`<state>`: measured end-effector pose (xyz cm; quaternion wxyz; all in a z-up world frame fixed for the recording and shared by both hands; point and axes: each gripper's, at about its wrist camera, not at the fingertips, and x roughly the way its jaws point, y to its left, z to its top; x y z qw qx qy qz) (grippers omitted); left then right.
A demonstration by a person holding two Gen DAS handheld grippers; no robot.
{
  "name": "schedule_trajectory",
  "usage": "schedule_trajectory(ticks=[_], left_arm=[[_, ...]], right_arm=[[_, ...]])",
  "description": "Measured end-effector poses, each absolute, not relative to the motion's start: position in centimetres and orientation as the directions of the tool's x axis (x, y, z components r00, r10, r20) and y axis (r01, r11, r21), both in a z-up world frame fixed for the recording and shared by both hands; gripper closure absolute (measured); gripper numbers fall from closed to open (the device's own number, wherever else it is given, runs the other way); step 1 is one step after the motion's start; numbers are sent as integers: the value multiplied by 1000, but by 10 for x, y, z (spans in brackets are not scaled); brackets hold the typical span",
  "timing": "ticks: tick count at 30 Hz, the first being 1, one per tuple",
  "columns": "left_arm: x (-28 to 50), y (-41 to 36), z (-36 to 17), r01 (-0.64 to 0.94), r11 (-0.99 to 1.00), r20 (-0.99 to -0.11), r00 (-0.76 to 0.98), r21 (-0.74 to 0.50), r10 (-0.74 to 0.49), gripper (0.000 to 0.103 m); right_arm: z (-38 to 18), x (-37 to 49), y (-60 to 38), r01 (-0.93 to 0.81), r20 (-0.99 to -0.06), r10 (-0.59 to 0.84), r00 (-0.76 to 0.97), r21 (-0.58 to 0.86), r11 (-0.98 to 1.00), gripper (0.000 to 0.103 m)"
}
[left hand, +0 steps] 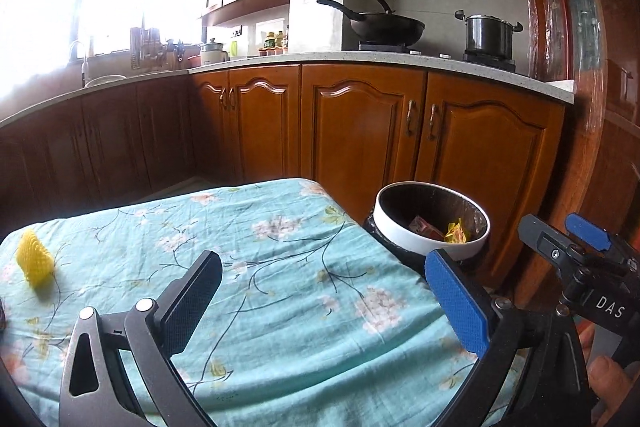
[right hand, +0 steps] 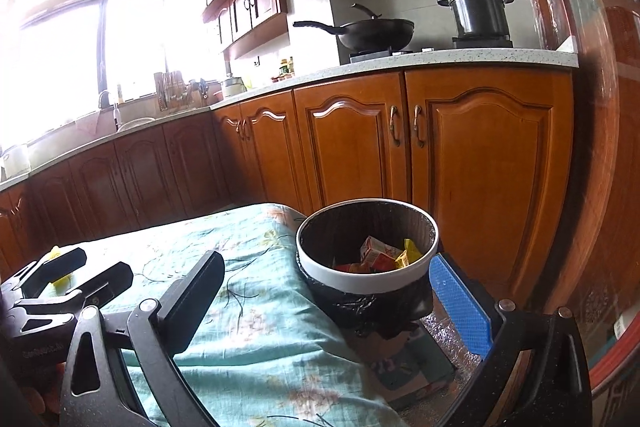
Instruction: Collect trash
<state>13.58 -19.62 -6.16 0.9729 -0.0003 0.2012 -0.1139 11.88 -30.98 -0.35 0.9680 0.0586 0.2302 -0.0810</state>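
A yellow foam net piece (left hand: 35,263) lies on the left of the table with the teal flowered cloth (left hand: 280,267). A round bin (left hand: 432,223) with a white rim and black liner stands by the table's right edge and holds a red carton (right hand: 378,254) and yellow wrappers (left hand: 456,231). My left gripper (left hand: 324,301) is open and empty above the cloth. My right gripper (right hand: 332,297) is open and empty just before the bin (right hand: 366,259). The right gripper also shows at the right of the left wrist view (left hand: 568,237). The left gripper shows in the right wrist view (right hand: 76,269), partly hiding the yellow piece (right hand: 60,281).
Wooden base cabinets (left hand: 360,123) and a white countertop (left hand: 400,61) run behind the table. A wok (left hand: 384,25) and a pot (left hand: 488,33) sit on the stove. A wooden door frame (left hand: 576,67) stands to the right. A box (right hand: 404,363) lies under the bin.
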Motion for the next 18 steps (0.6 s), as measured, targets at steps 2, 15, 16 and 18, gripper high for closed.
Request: schedule_trajectory(ticks=[2, 15, 16, 18], left_arm=[[135, -194, -62, 212, 976, -390, 896, -43, -212, 1], [135, -191, -65, 200, 980, -382, 904, -18, -192, 1], [135, -190, -66, 198, 980, -383, 904, -18, -190, 1], [136, -188, -67, 198, 980, -382, 904, -24, -192, 1]], right_arm=[[-5, 119, -307, 180, -459, -128, 879, 70, 981, 0], [-8, 118, -306, 178, -465, -117, 877, 89, 980, 0], [-8, 118, -306, 179, -465, -118, 877, 89, 980, 0], [-7, 118, -306, 180, -463, -120, 878, 89, 980, 0]])
